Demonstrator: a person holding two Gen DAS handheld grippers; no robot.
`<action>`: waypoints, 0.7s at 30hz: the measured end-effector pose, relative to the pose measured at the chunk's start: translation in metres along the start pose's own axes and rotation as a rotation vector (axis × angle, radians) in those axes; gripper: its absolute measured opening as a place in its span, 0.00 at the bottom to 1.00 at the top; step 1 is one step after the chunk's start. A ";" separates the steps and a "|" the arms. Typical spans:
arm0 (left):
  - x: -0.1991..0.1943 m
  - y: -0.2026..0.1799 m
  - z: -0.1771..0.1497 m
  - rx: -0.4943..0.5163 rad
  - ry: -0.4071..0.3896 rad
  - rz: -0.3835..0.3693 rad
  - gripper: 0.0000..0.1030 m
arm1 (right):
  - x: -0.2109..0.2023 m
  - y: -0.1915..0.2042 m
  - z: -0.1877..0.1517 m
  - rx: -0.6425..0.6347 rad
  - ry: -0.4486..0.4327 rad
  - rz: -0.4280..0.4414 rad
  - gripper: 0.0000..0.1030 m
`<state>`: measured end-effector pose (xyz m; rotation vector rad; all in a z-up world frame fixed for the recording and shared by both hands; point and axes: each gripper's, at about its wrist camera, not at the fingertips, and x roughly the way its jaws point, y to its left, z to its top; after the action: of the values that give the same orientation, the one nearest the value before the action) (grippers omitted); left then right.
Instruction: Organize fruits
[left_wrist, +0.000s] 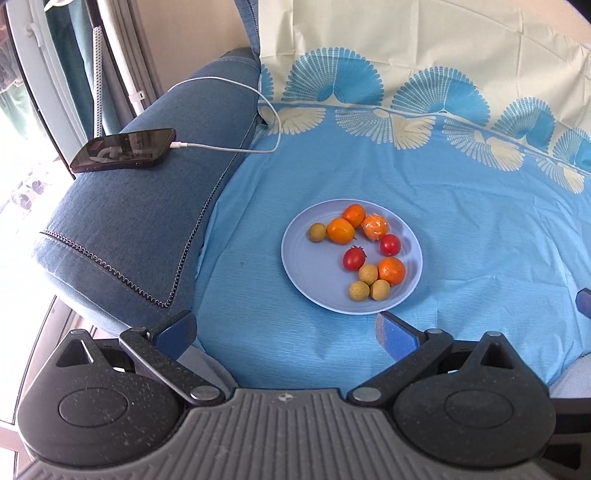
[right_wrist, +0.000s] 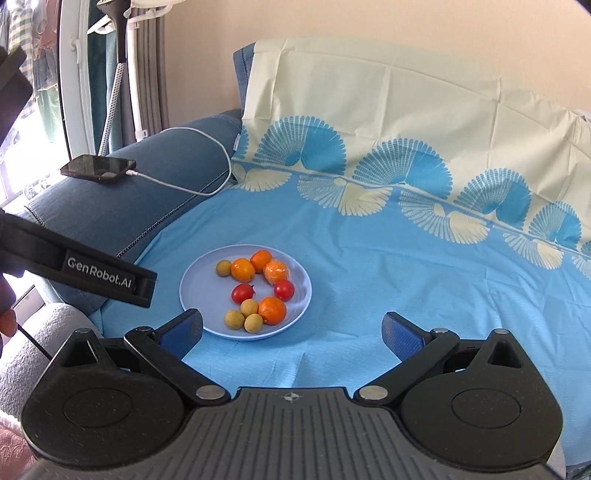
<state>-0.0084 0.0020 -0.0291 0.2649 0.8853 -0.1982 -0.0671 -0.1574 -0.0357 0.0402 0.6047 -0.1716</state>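
Both the left tool (left_wrist: 286, 330) and right tool (right_wrist: 291, 332) hover spread wide, holding nothing. The plate (left_wrist: 303, 266) of oranges, tomatoes and longans lies on the blue cloth (left_wrist: 461, 221) just ahead of their fingertips.

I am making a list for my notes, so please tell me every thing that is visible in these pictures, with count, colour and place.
plate: 1, pale blue, on the cloth
oranges: 4, orange, one peeled, on plate
cherry tomatoes: 2, red, plate centre
longans: 4, tan, three clustered, one apart
cloth: 1, blue and cream, over sofa
phone: 1, black, on armrest
cable: 1, white, plugged into phone
left gripper: open, empty
right gripper: open, empty
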 end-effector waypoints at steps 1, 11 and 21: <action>0.000 -0.001 0.000 0.005 0.000 -0.001 1.00 | -0.001 -0.001 0.000 0.005 -0.003 -0.003 0.99; 0.003 -0.014 -0.002 0.051 0.014 0.017 1.00 | 0.000 -0.010 -0.003 0.037 0.010 -0.007 0.99; 0.007 -0.018 0.000 0.059 0.030 0.033 1.00 | 0.003 -0.013 -0.004 0.042 0.016 0.001 0.99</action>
<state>-0.0086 -0.0155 -0.0372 0.3378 0.9049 -0.1902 -0.0691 -0.1699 -0.0403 0.0826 0.6169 -0.1836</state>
